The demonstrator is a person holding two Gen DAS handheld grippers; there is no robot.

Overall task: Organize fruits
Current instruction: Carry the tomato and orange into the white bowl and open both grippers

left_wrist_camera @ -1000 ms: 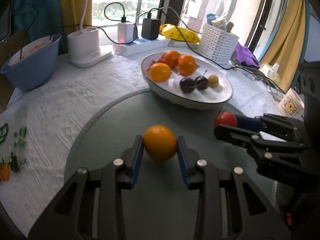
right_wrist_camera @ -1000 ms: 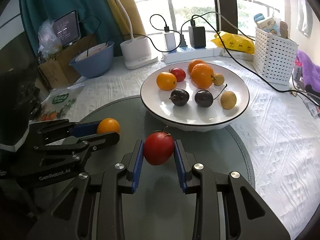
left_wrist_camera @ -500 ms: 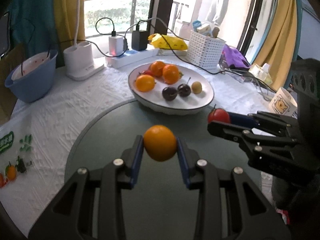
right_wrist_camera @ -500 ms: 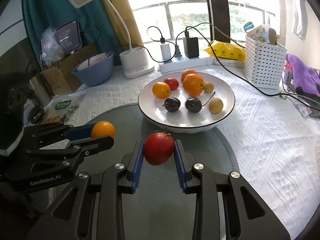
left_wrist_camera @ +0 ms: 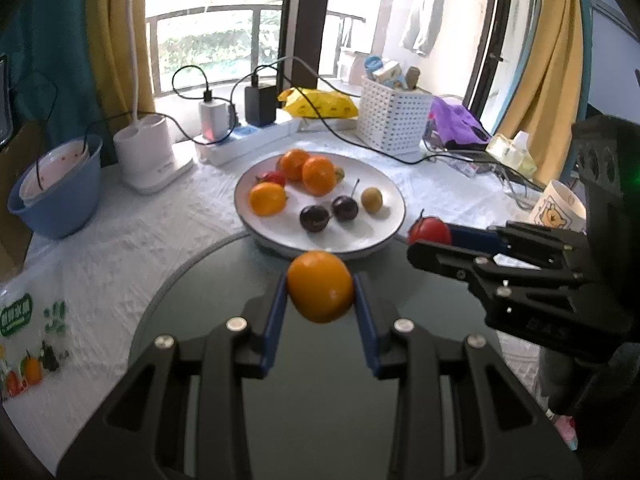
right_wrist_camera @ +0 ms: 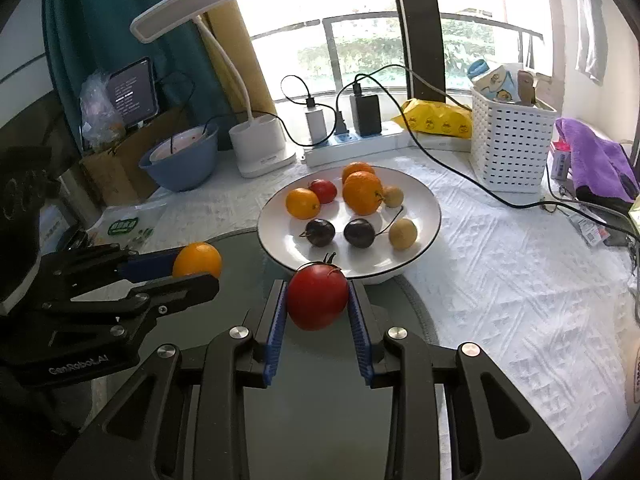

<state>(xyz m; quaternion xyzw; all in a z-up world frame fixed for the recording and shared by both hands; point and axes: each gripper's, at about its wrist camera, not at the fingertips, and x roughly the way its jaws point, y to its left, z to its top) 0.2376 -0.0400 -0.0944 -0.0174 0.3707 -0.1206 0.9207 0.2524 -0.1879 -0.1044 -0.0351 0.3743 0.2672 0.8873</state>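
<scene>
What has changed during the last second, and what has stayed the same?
Both grippers rose and drew back from the white plate, which now looks smaller and lower in both views. The left gripper stays shut on the orange, the right gripper on the red tomato. The fruits on the plate have not moved.

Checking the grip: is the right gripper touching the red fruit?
Touching: the right wrist view shows the right gripper with both blue pads pressed against the red fruit.
</scene>
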